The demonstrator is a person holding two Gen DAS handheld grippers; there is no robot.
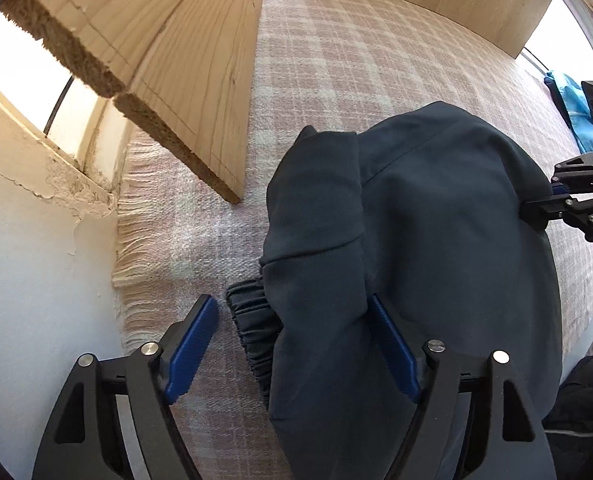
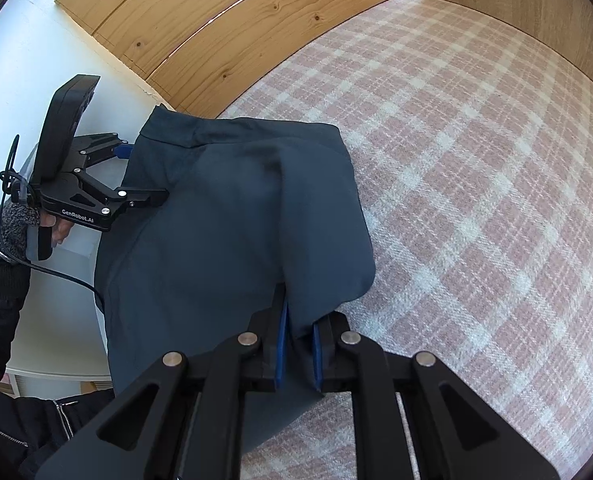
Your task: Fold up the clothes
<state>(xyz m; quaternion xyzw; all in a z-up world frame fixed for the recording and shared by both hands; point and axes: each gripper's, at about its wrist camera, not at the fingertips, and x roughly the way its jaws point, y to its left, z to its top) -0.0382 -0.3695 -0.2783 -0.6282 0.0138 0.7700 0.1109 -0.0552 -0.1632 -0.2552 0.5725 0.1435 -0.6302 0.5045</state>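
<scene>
A dark navy garment (image 1: 436, 240) lies bunched on the pink plaid blanket (image 1: 336, 60), with a gathered elastic hem (image 1: 252, 332) poking out at its left. My left gripper (image 1: 292, 344) stands open around that near edge, and cloth drapes over its right finger (image 1: 392, 348). At the right edge of the left wrist view, my right gripper (image 1: 540, 204) pinches the garment's far side. In the right wrist view the right gripper (image 2: 298, 350) is shut on a fold of the garment (image 2: 224, 220). The left gripper (image 2: 144, 174) is open at the cloth's left edge, held by a hand in a grey cuff.
Wooden boards (image 1: 168, 60) stand along the blanket's far side, and another wooden panel (image 2: 536, 12) borders it on the right. A white wall (image 1: 36, 280) and the blanket's fringe (image 1: 136, 232) lie left. A light blue cloth (image 1: 572, 108) sits far right. The person's dark jacket (image 2: 24, 428) is close by.
</scene>
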